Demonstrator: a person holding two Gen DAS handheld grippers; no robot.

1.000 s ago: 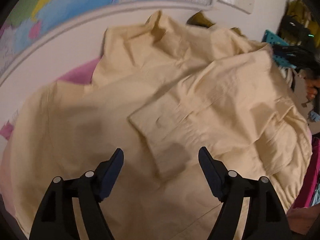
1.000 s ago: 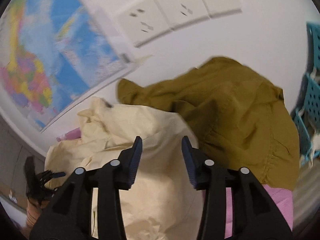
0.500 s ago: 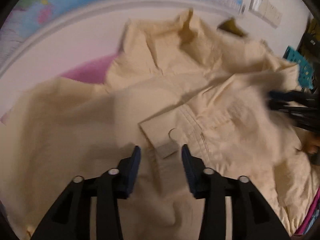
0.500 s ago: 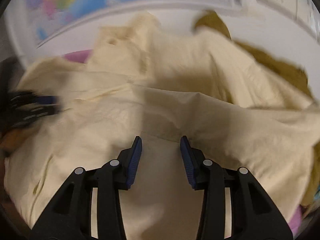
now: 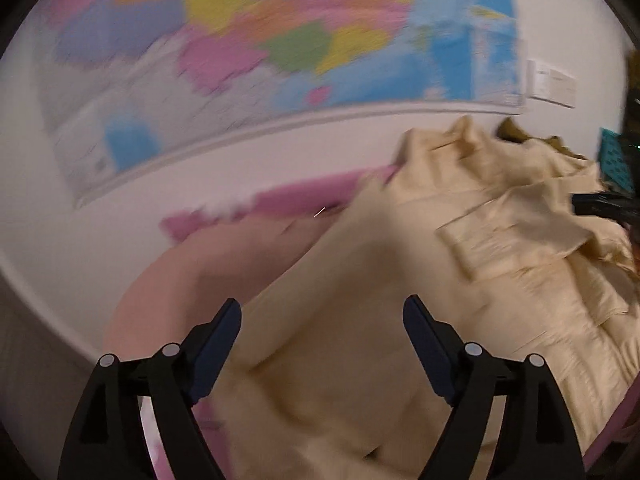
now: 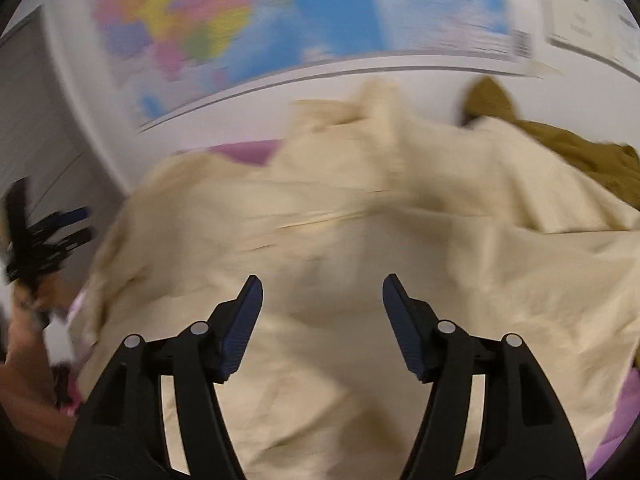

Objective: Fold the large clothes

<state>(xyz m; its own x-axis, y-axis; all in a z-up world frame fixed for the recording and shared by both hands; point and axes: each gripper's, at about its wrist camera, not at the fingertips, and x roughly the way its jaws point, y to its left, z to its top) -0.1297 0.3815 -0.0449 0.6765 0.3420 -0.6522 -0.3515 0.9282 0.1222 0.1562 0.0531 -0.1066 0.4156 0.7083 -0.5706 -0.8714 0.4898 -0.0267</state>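
A large cream shirt (image 5: 500,264) lies crumpled on a pink sheet (image 5: 304,196), its cuffed sleeve folded across the body. My left gripper (image 5: 322,320) hovers over the shirt's left part; its jaws are opening wide and nothing is between them. In the right wrist view the same cream shirt (image 6: 360,216) fills the middle. My right gripper (image 6: 322,300) hangs above it, jaws opening with no cloth pinched. The left gripper (image 6: 44,236) shows at the far left edge there, held by a hand. The right gripper's dark tip (image 5: 600,202) peeks in at the left view's right edge.
An olive-brown garment (image 6: 580,152) lies behind the shirt at the right. A coloured world map (image 5: 280,40) hangs on the white wall behind the bed, with wall sockets (image 6: 584,24) to its right. A teal perforated basket (image 5: 616,160) stands at the far right.
Both grippers' jaws have spread wider than half a second ago. The left view has swung left toward the map and the shirt's edge. The right gripper came down over the cream shirt.
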